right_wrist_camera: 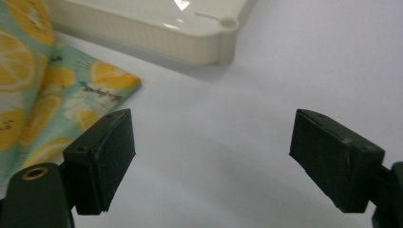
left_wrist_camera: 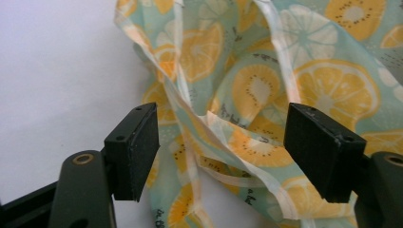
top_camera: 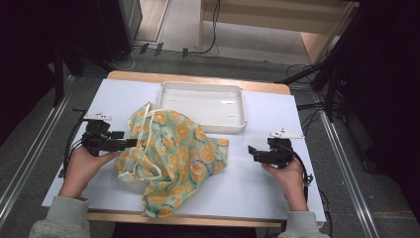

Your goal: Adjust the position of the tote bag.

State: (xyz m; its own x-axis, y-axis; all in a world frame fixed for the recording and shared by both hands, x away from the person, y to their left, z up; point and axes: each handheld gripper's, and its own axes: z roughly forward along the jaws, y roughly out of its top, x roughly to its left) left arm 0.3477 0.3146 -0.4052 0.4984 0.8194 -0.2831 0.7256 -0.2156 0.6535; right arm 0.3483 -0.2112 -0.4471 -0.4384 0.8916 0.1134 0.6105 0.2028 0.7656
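I see crumpled citrus-print cloth (top_camera: 173,158) at table (top_camera: 257,188) centre. Left gripper (left_wrist_camera: 221,142) at cloth left edge, jaws apart, folds between, not pinched. Right gripper (right_wrist_camera: 211,156) spread wide, over bare table beside cloth right corner.

We note thin printed cloth (top_camera: 173,153), soft, creased; tray (top_camera: 233,124) glossy cream plastic; bench (top_camera: 267,188) matt white top, wood edge; tongs (left_wrist_camera: 223,152) matt black.
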